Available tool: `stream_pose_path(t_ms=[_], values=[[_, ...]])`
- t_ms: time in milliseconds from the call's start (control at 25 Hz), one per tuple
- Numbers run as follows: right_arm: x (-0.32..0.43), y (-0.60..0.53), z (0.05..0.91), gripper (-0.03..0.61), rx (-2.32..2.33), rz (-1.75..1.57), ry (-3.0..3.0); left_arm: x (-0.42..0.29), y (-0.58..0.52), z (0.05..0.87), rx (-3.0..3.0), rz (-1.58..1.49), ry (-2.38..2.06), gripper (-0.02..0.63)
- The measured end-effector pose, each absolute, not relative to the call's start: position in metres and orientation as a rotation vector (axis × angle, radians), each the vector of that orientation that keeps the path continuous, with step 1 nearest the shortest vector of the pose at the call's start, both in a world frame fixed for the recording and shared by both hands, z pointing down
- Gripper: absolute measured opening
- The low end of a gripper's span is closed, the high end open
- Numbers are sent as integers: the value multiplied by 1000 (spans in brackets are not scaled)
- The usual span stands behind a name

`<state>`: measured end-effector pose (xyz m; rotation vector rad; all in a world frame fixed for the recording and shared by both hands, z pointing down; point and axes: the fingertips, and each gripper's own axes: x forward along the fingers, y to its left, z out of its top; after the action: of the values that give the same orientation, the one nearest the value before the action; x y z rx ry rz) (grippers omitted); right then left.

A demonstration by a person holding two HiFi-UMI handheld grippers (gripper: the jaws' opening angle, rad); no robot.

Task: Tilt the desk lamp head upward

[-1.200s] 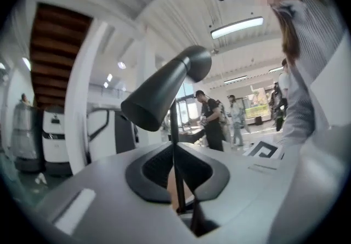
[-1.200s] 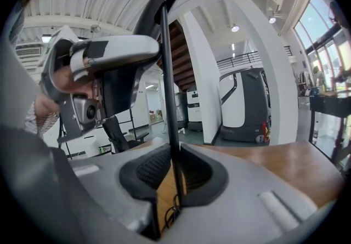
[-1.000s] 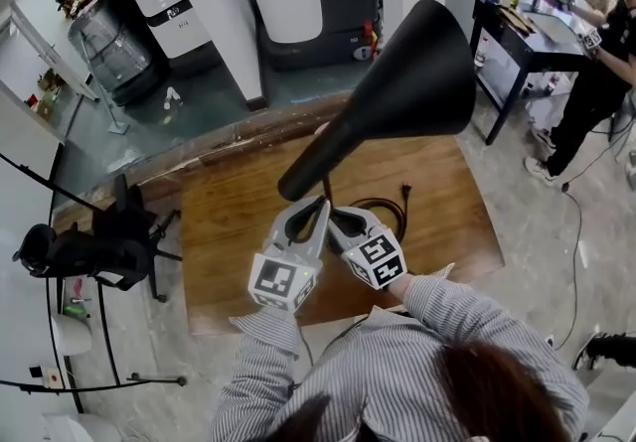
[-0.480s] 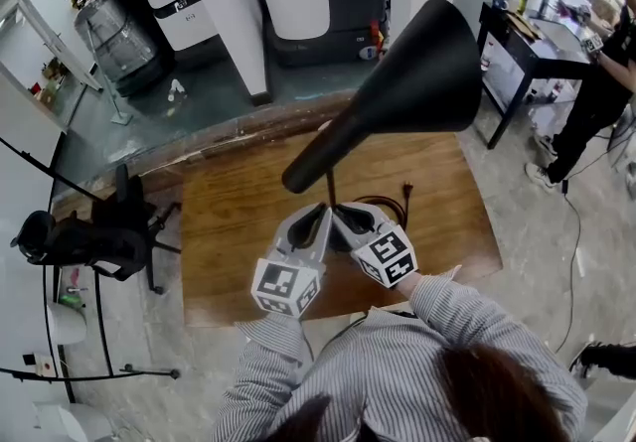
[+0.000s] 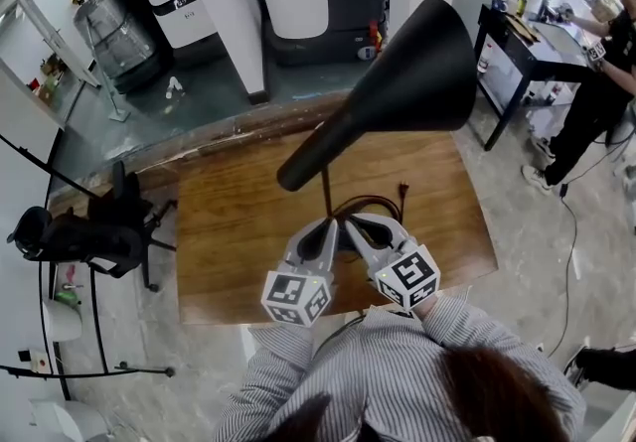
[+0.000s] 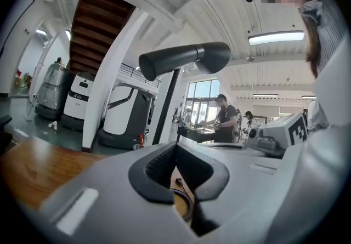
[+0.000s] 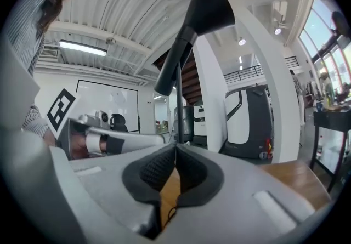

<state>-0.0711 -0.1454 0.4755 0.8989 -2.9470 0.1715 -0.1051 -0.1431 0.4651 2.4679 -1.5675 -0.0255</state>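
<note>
1. A black cone-shaped lamp head (image 5: 388,92) rides atop a thin stem (image 5: 325,194) that rises from near the middle of a wooden bench (image 5: 229,221).
2. In the head view its long axis runs from the narrow end at lower left to the flared mouth at upper right, pointing away from the operator. The right gripper view shows the wide end higher than the narrow one.
3. The left gripper (image 5: 326,233) and the right gripper (image 5: 356,227) sit side by side at the stem's foot, both aimed toward it.
4. Both sets of fingers are clenched tip to tip, grasping nothing.
5. A dark cable (image 5: 373,204) coils on the bench beside the stem.
</note>
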Motion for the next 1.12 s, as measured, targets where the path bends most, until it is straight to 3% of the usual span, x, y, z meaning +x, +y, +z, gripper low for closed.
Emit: stream_pose_path(t_ms=[1120], values=[[-53, -117, 464, 2, 888, 132, -2904, -92, -122, 488, 2426, 88, -1512, 3]])
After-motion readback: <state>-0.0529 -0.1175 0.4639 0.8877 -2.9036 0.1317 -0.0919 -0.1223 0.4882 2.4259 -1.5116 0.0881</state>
